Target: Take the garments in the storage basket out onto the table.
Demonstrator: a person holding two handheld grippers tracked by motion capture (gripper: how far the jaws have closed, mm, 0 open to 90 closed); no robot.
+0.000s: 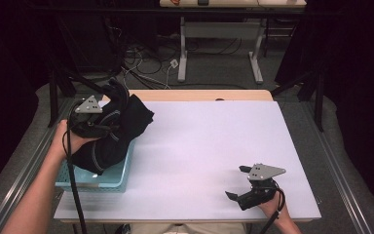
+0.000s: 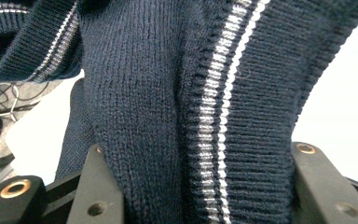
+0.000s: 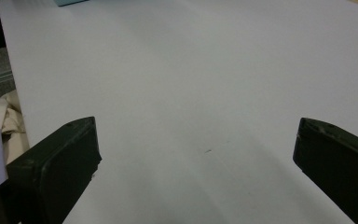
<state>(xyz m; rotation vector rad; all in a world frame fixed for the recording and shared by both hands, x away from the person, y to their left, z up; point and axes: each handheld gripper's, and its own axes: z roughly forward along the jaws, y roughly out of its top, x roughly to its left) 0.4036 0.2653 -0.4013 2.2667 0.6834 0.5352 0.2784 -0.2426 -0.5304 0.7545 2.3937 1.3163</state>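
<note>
Bunched between the jaws of our left gripper (image 1: 108, 127), the dark sweater (image 2: 177, 107) hangs over the blue basket (image 1: 108, 178), far left of our open, empty right gripper (image 1: 237, 182).

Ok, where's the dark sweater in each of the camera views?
High view: sweater at left, lifted over the blue basket by the left gripper.
Left gripper view: centre, bunched between the jaws.
Right gripper view: not in it.
Shared landmark: the white table, and the basket corner at top left.
</note>
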